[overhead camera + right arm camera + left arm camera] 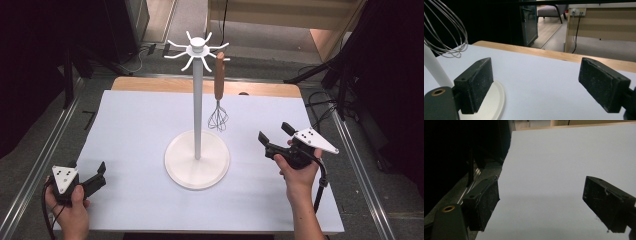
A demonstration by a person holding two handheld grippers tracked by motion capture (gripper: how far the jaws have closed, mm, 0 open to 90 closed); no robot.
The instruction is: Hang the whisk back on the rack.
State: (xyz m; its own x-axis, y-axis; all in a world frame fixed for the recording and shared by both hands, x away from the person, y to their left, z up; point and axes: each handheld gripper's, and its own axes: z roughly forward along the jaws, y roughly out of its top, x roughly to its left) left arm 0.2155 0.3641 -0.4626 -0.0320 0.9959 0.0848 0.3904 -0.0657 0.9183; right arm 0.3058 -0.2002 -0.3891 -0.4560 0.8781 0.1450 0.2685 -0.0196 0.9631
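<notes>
Nearest you, your left hand-held gripper [97, 176] sits low at the near left corner of the desk [135, 200], jaws spread and empty; in the left gripper view there is only bare white surface between them. It is well apart from everything else.

Your right hand-held gripper [275, 136] is held a little farther in on the right side, also spread wide with nothing between its jaws. In the right gripper view the jaws frame open desk, with the round base of the stand [496, 100] at the left and the wire loops of the whisk [446, 32] hanging above it.

Farther in, at the middle of the desk, stands the white utensil stand [198, 100], upright on its disc base, with a ring of curved hooks at the top. The whisk [219, 90] hangs from a hook on the right side, wooden handle up, wire head down, clear of the desk and just beside the pole.

Judging from this, the whisk is either freshly hung or about to be taken; the right hand-held gripper is the one in play. If you are taking it, bring the right jaws up around the wooden handle, pinch firmly, then lift up and off the hook without tipping the stand.
</notes>
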